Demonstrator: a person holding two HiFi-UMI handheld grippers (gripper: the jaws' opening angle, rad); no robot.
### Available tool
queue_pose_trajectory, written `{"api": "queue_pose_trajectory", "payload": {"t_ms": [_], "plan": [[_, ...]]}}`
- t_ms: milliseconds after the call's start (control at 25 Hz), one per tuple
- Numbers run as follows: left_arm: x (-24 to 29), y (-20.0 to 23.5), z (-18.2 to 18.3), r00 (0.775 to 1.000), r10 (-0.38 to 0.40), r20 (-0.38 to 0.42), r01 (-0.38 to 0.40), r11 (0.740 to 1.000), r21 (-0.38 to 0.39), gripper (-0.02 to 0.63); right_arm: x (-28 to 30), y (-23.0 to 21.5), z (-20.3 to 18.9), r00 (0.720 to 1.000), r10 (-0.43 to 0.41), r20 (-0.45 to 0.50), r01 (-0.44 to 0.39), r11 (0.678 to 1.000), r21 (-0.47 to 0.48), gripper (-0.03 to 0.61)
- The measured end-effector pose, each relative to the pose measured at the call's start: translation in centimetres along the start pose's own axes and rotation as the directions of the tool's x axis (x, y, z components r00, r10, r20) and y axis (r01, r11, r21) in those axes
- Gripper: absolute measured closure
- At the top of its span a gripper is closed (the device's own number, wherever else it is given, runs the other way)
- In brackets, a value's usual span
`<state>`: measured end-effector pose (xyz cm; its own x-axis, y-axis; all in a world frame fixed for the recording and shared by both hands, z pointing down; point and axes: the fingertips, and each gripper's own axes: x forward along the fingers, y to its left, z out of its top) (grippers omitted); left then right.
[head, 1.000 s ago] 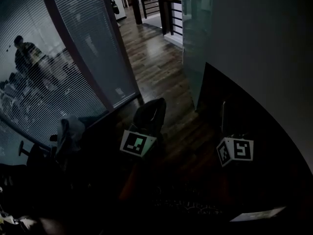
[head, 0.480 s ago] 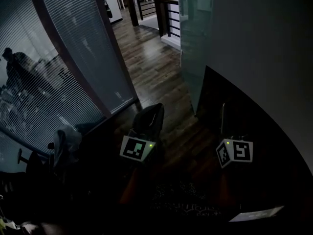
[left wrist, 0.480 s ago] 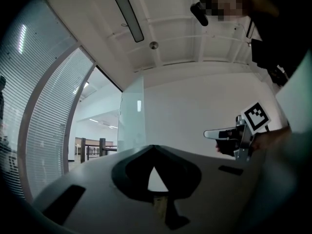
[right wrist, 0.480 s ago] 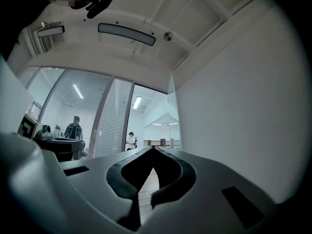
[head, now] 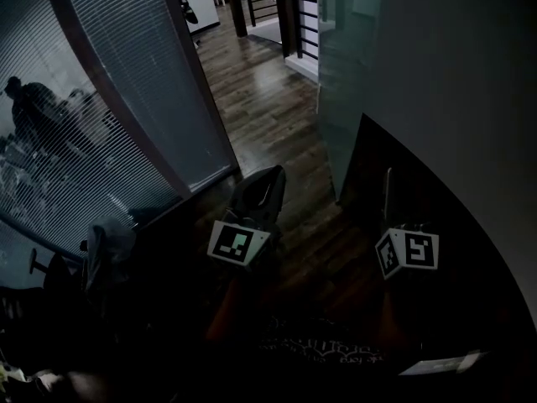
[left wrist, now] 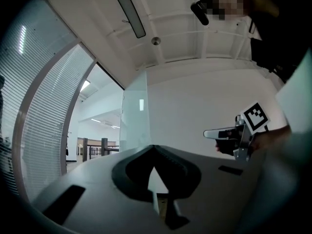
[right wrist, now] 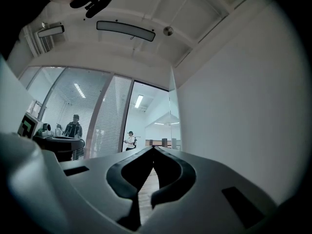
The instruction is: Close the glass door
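The glass door [head: 342,82] stands open, swung back close along the white wall [head: 453,99] on the right of the doorway. In the left gripper view the glass door [left wrist: 133,112] shows as a tall pale pane ahead. In the right gripper view only its thin edge [right wrist: 171,116] shows. My left gripper [head: 270,181] points at the doorway, shut and empty, short of the door. My right gripper [head: 388,179] hangs beside the wall, also shut with nothing in it. Neither touches the door. The left gripper's [left wrist: 153,146] tips meet, as do the right gripper's [right wrist: 153,147].
A glass partition with blinds [head: 126,99] and a brown frame post [head: 189,82] line the left side. A dark wooden floor [head: 268,99] runs out to a railing [head: 285,7]. A person [head: 29,107] stands behind the blinds, another person [right wrist: 129,140] in the corridor.
Both grippers have moved forward toward the doorway together with the head. Door and partition sit a little nearer. Both stay shut.
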<state>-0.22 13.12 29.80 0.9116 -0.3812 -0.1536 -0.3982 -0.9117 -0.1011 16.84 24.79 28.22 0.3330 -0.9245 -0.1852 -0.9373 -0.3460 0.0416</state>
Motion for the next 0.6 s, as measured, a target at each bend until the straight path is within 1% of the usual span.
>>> {"api": "queue_pose_trajectory", "payload": {"t_ms": [240, 400, 600], "plan": [[4.1, 0.9, -0.9, 1.000, 0.024, -0.014, -0.024, 1.000, 0.005, 0.623, 3.8, -2.4, -0.9, 0.999, 0.034, -0.009, -0.034, 0.999, 0.000, 0.575], [5.5, 1.9, -1.5, 0.999, 0.050, -0.019, -0.049, 0.999, 0.011, 0.623, 5.6, -3.4, -1.6, 0.999, 0.044, -0.014, -0.044, 0.999, 0.003, 0.575], [7.0, 3.8, -2.3, 0.997, 0.074, -0.027, -0.074, 0.997, 0.001, 0.623, 8.1, -3.6, -2.8, 0.998, 0.061, -0.034, -0.060, 0.998, 0.013, 0.575]]}}
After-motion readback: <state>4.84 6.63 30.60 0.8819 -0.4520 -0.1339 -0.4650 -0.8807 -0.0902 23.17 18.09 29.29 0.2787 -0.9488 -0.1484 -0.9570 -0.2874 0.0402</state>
